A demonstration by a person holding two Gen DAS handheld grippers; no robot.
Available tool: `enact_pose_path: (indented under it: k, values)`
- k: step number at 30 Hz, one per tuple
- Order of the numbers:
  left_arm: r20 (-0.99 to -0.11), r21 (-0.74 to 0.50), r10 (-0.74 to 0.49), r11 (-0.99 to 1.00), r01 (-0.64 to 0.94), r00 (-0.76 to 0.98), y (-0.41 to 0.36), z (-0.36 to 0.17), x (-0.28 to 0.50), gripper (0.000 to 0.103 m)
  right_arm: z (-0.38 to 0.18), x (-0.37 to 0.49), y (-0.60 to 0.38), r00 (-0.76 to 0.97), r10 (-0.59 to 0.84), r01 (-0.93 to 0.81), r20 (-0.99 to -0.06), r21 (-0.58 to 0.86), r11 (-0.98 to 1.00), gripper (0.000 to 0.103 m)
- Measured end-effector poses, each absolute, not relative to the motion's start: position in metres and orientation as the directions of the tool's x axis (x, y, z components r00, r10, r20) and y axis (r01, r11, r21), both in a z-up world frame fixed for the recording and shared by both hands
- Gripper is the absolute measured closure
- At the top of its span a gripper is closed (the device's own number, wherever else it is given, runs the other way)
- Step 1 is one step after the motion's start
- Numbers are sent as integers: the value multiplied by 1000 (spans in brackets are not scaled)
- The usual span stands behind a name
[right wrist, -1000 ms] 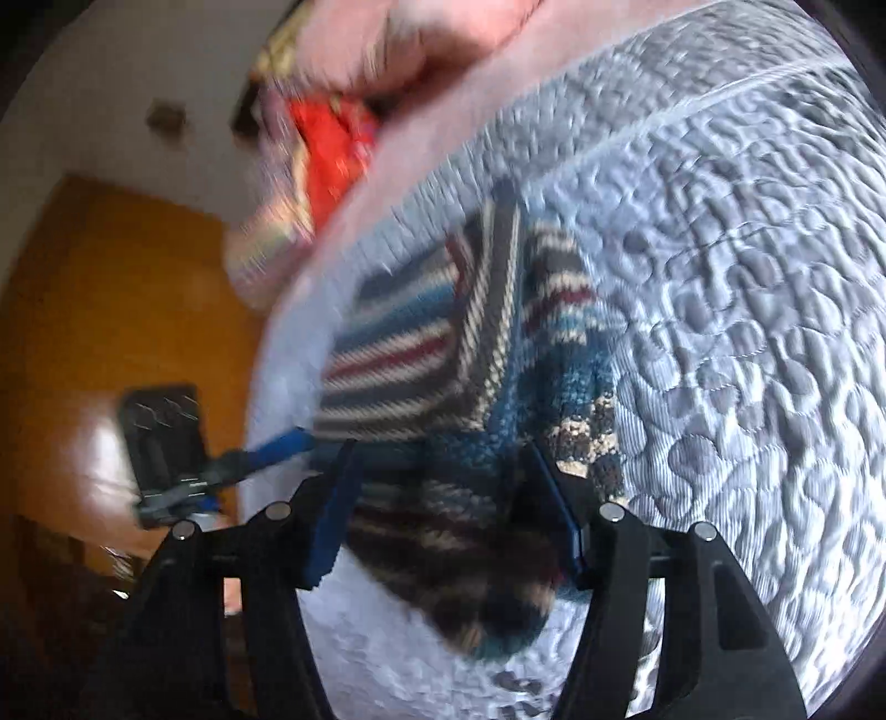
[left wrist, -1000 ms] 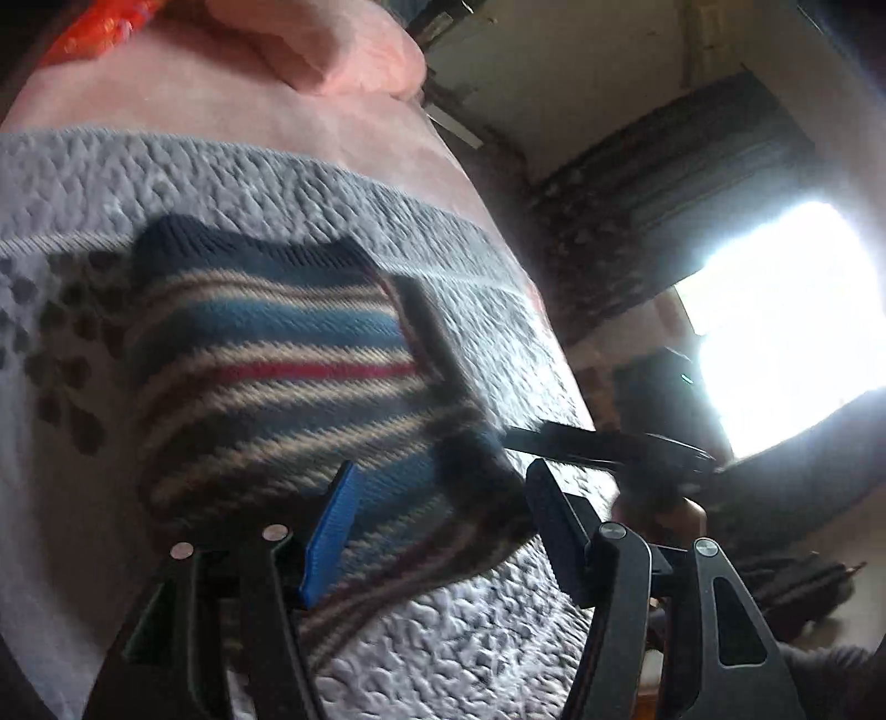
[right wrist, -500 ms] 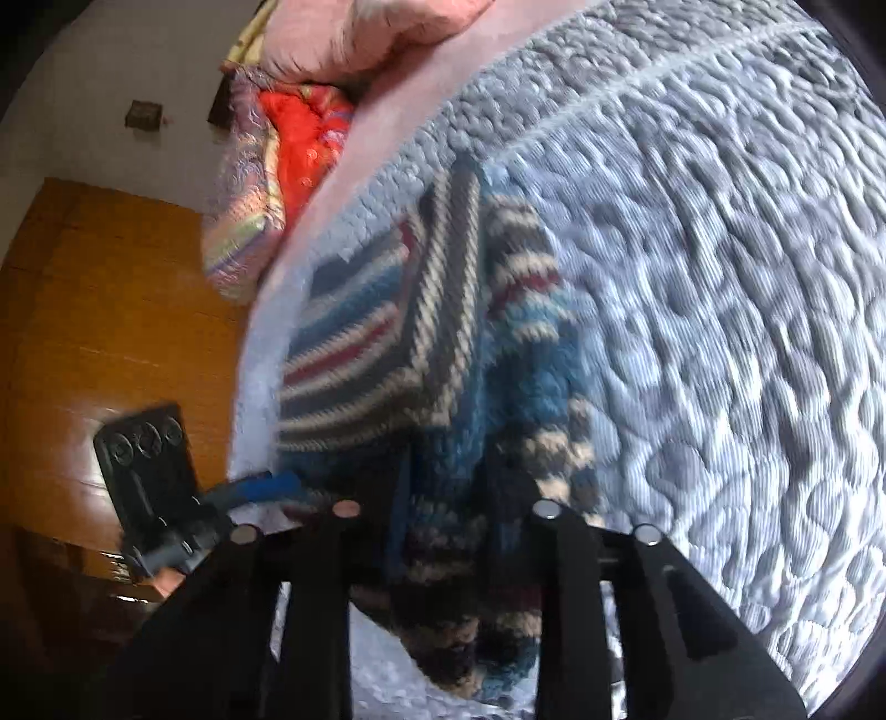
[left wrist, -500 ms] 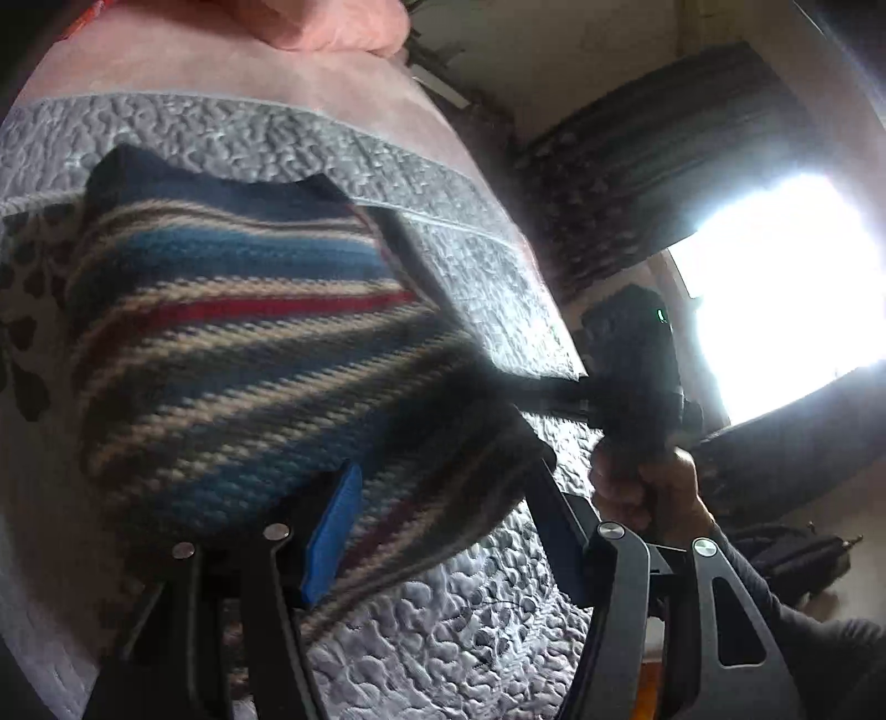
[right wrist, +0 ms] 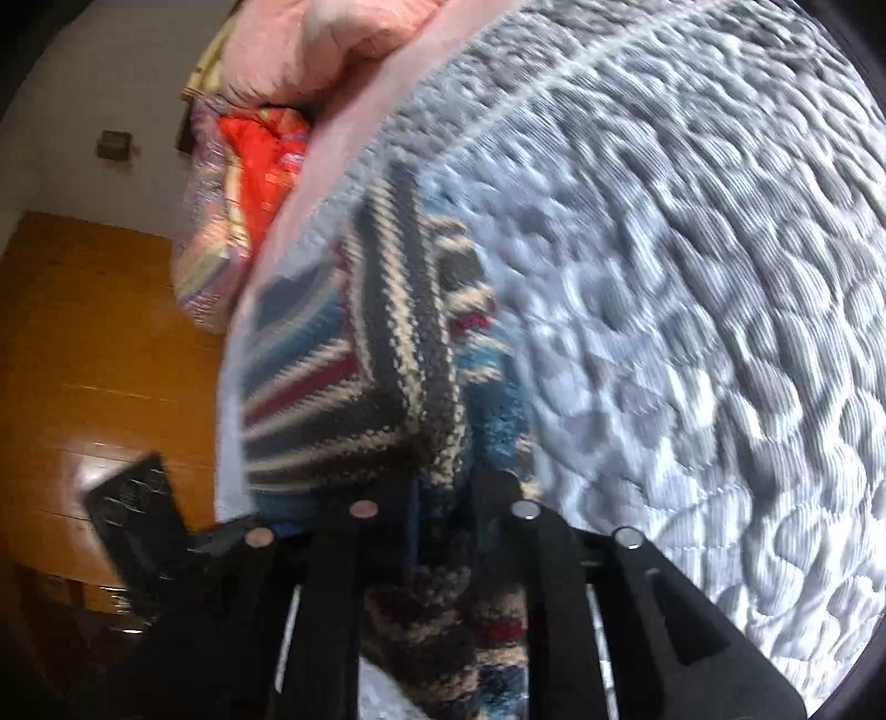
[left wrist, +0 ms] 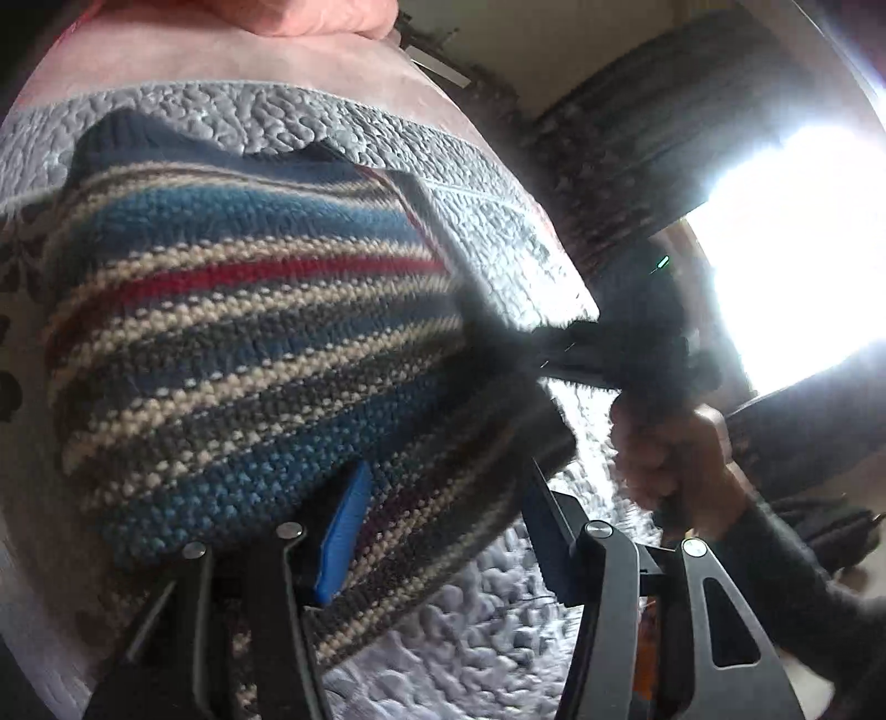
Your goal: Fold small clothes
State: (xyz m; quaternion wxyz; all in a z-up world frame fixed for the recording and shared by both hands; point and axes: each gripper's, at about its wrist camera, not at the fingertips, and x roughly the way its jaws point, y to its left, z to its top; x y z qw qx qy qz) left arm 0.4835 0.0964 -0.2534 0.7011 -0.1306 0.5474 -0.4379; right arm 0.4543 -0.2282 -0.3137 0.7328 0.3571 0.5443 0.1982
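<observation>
The striped knit sweater (left wrist: 249, 343) lies folded on the grey quilted bedspread (right wrist: 692, 277); the left gripper (left wrist: 443, 526) hovers over its near edge with jaws spread, one blue pad (left wrist: 343, 531) against the knit. The right gripper (right wrist: 443, 498) has its jaws pressed together, pinching the sweater's edge; a hand (left wrist: 675, 459) grips its handle.

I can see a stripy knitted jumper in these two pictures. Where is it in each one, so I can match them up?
Left wrist view: the striped sweater fills the left and centre, lying on the grey quilt.
Right wrist view: the striped sweater sits centre-left, its near edge running down between the right gripper fingers.
Shared landmark: the pink pillow at the top of both.
</observation>
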Motion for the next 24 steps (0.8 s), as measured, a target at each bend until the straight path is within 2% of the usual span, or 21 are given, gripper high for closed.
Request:
enact_pose_path:
  k: [2, 4, 7, 8, 9, 10, 11, 13, 14, 15, 16, 17, 18, 19, 22, 24]
  values:
    - [-653, -666, -757, 580, 470, 10, 97, -253, 485, 48, -301, 459, -237, 366, 685, 100, -630, 758, 644, 80]
    - [-648, -675, -762, 577, 460, 6, 98, -254, 486, 48, -289, 467, -244, 412, 653, 111, -636, 746, 657, 65]
    - [-650, -671, -760, 581, 461, 12, 97, -254, 486, 48, -290, 485, -241, 386, 670, 123, -635, 755, 644, 53]
    - [-647, -674, -762, 580, 458, 14, 98, -254, 486, 48, -293, 490, -235, 357, 678, 122, -642, 752, 648, 52]
    - [-640, -681, -769, 577, 451, 18, 99, -253, 486, 48, -296, 494, -229, 331, 680, 119, -654, 744, 657, 54]
    - [-633, -686, -774, 573, 448, 21, 100, -250, 485, 48, -298, 496, -219, 312, 668, 98, -676, 722, 685, 86]
    - [-619, -695, -785, 564, 445, 27, 102, -247, 485, 48, -293, 495, -216, 312, 660, 67, -683, 709, 702, 92]
    - [-576, -725, -817, 528, 443, 31, 110, -241, 481, 48, -276, 490, -213, 376, 653, 3, -658, 705, 709, 93]
    - [-582, -717, -812, 535, 447, 40, 111, -243, 481, 48, -275, 490, -216, 399, 643, 5, -654, 703, 712, 93]
    - [-608, -707, -793, 562, 429, 37, 111, -252, 484, 58, -285, 492, -219, 393, 611, 47, -687, 679, 733, 93]
    - [-625, -703, -780, 580, 412, 32, 111, -257, 486, 74, -295, 493, -220, 374, 586, 76, -719, 653, 753, 93]
    - [-633, -703, -774, 590, 397, 30, 112, -258, 488, 74, -304, 493, -220, 358, 577, 90, -734, 642, 761, 91]
    - [-611, -727, -791, 570, 383, 16, 114, -253, 491, 67, -306, 493, -220, 355, 582, 91, -731, 647, 757, 90]
    - [-589, -745, -808, 548, 381, 10, 117, -246, 492, 59, -300, 493, -222, 358, 601, 89, -714, 667, 740, 83]
    - [-539, -762, -841, 512, 397, 52, 137, -218, 506, 42, -269, 495, -228, 433, 618, 47, -656, 701, 712, 81]
    - [-538, -753, -833, 542, 372, 124, 154, -207, 526, 39, -252, 500, -233, 470, 633, 20, -615, 724, 689, 81]
